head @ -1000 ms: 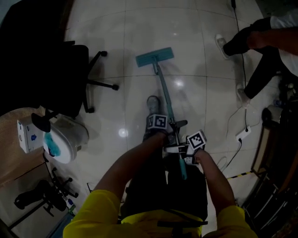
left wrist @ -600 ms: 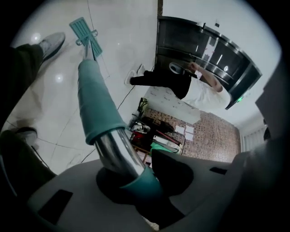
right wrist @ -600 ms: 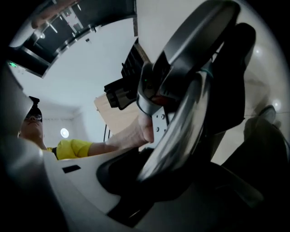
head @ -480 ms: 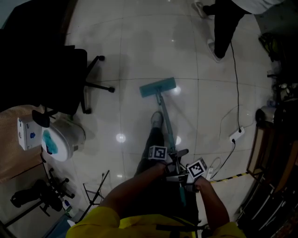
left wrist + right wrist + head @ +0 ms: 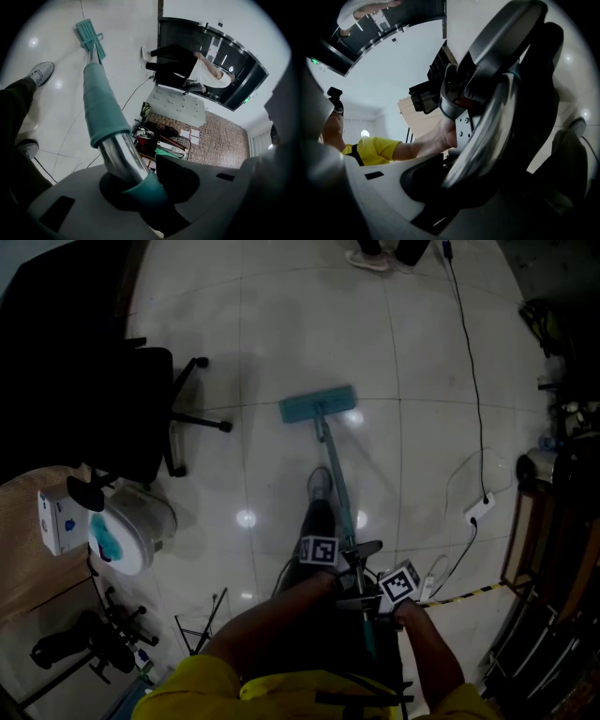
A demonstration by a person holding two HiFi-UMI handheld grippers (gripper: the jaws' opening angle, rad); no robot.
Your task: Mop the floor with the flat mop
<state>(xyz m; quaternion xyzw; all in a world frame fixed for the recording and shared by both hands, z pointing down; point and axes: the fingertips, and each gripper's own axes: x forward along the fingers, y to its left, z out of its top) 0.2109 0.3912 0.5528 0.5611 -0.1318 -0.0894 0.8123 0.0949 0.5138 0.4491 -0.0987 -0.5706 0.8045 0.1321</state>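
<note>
Your right tool is clamped on the top end of the mop handle. Your left tool is clamped on the handle just below it. Your shoe stands just left of the handle. Farther out, the teal mop head lies flat on the tiled floor, and 1 office chair stands well to the left of it.

Teal mop head, chrome-and-teal handle, pale floor tiles, black chair, yellow sleeves
</note>
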